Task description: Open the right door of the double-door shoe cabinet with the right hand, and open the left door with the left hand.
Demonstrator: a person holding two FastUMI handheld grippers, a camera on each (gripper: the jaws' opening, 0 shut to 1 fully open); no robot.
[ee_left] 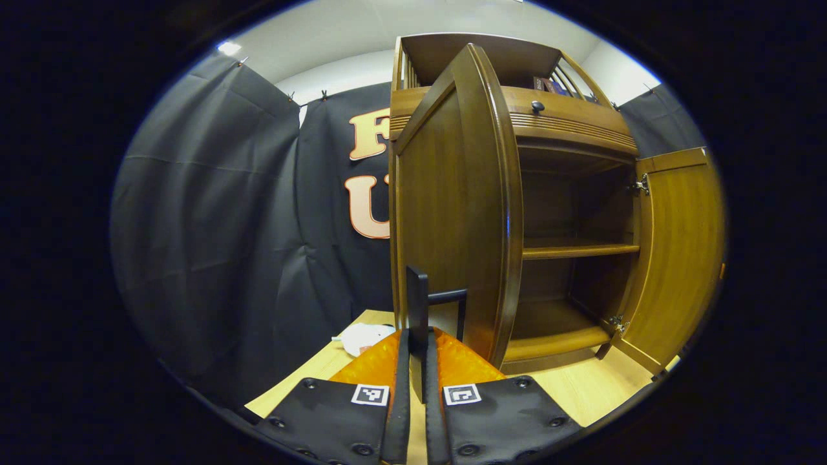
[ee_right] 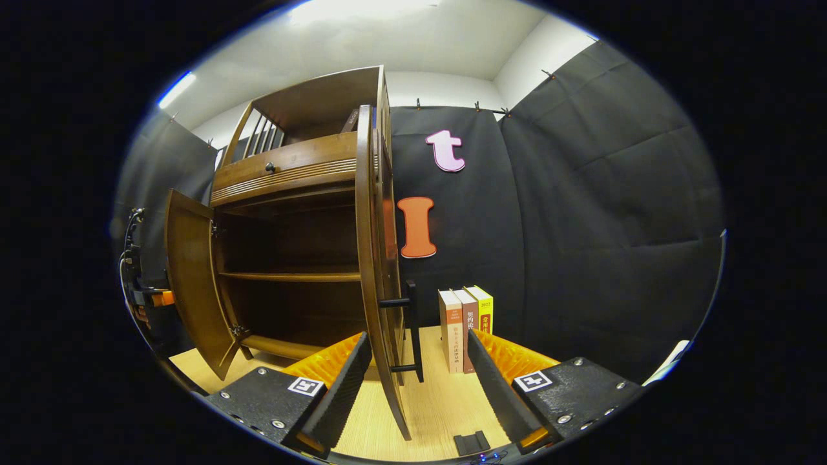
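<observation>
The wooden shoe cabinet (ee_left: 568,129) stands on a light table with both doors swung out. In the left gripper view the left door (ee_left: 452,213) is seen almost edge-on, and my left gripper (ee_left: 417,336) is shut on its black bar handle (ee_left: 417,290). The right door (ee_left: 681,252) hangs wide at the far right. In the right gripper view the right door (ee_right: 373,258) is edge-on, its black handle (ee_right: 413,323) standing between the spread fingers of my open right gripper (ee_right: 418,342), untouched. The left door (ee_right: 190,284) stands open farther off, with the other gripper (ee_right: 139,294) behind it.
Inside, the shelf (ee_left: 578,250) is bare. A drawer with a dark knob (ee_left: 537,105) sits above the doors. Three upright books (ee_right: 465,329) stand on the table (ee_right: 439,400) beside the cabinet. A white object (ee_left: 365,337) lies left of the left door. Black cloth walls surround the booth.
</observation>
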